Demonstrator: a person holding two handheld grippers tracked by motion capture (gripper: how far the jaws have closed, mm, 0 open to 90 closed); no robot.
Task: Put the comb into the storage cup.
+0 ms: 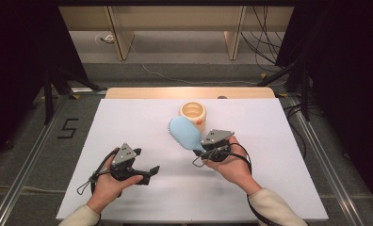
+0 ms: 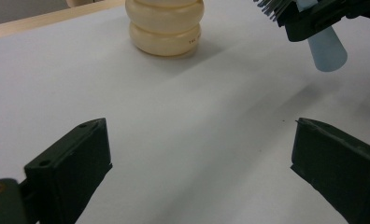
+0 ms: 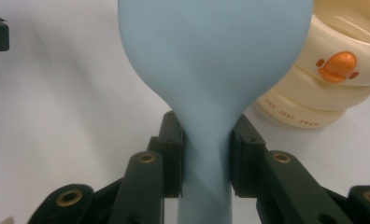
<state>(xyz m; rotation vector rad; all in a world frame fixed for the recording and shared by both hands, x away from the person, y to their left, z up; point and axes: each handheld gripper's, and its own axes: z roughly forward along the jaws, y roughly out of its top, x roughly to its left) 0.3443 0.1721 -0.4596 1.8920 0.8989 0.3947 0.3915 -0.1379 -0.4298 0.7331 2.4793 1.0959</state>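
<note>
Right claw (image 1: 199, 159): closed on the handle of the light blue brush (image 1: 184, 133), held above the surface.
Left claw (image 1: 149, 173): wide open, holding nothing, resting low.
Cream cup (image 1: 193, 115): just beyond the brush head, upright.
Progress: the brush was picked up; bringing it to the cup seemed left to do.
Surface (image 1: 128, 122): white, plain.
Room: dark curtains, cables on the floor.

right gripper (image 1: 199, 155) clasping blue brush (image 1: 184, 133), cream cup (image 1: 193, 113)
</note>
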